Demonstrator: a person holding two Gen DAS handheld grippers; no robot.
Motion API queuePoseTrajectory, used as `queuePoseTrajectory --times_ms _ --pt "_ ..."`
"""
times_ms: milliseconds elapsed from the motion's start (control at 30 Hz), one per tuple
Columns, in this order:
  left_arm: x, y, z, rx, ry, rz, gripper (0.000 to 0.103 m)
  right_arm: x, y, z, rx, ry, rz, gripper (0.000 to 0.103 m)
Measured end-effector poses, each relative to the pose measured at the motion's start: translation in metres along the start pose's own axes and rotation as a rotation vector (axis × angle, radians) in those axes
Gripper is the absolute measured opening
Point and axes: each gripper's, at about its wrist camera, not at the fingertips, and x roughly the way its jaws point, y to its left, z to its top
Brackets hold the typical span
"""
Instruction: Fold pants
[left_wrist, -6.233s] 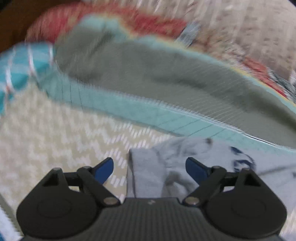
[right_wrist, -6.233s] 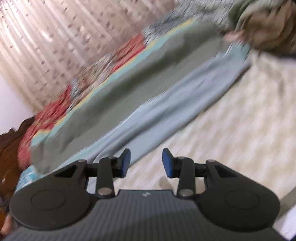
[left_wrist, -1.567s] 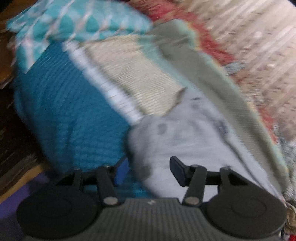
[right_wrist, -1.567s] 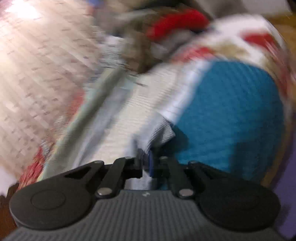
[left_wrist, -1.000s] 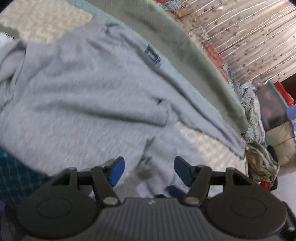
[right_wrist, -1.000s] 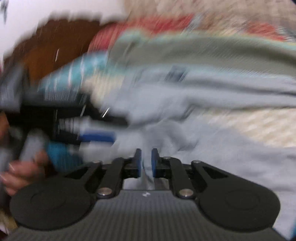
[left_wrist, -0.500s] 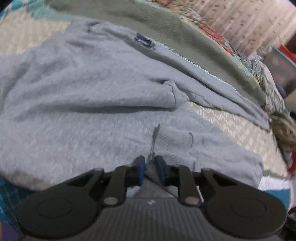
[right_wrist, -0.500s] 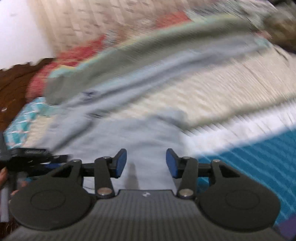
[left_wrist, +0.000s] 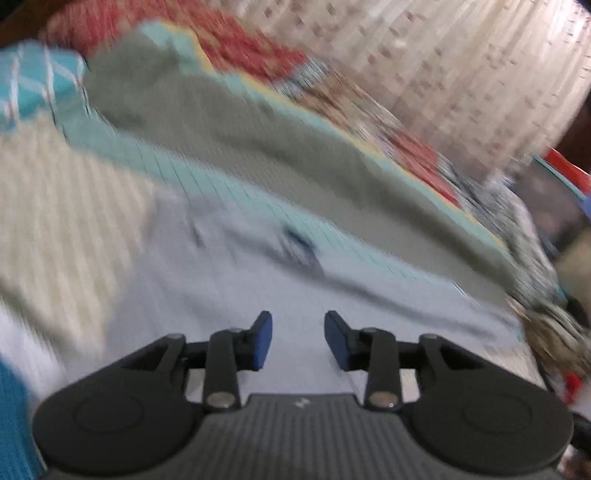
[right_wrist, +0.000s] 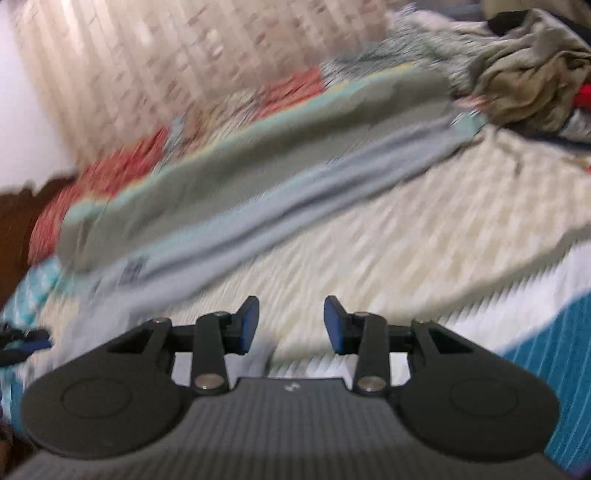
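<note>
Light grey sweatpants lie on the bed, with a dark logo patch near the waist. In the right wrist view the pants stretch as a long folded strip toward the far right. My left gripper is open and empty just above the grey fabric. My right gripper is open and empty over the cream bedspread, in front of the pants. Both views are motion-blurred.
A grey-green blanket with a teal edge lies behind the pants. A teal patterned pillow is at the far left. A heap of clothes sits at the bed's far right. Curtains hang behind.
My left gripper was nearly shut on a fold of the pants half a second ago; now it is open and lifted. The right gripper stays open. The pants now lie as a narrower strip.
</note>
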Motion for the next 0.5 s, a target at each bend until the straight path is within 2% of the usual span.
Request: queuePoseTrajectory --times_ms 33,67,167,300,400,500 --pt "0.012 0.001 0.018 0.025 -0.019 0.033 0.046 0.009 -0.009 0.016 0.032 -0.02 -0.022 0.042" --pt "0.024 0.005 0.031 0.052 -0.024 0.066 0.048 0.018 -0.018 0.032 0.065 -0.039 -0.035 0.043" --pt "0.073 0.007 0.066 0.093 -0.008 0.173 0.049 0.046 -0.053 0.074 0.136 -0.081 -0.085 0.044" --pt "0.12 0.012 0.084 0.017 0.011 0.216 0.049 0.098 -0.084 0.117 0.25 -0.073 -0.129 0.044" --pt "0.131 0.016 0.077 -0.004 0.015 0.185 0.049 0.11 -0.093 0.124 0.293 -0.055 -0.101 0.044" --pt "0.144 0.019 0.069 0.056 0.032 0.232 0.05 0.112 -0.08 0.11 0.291 0.006 0.017 0.044"
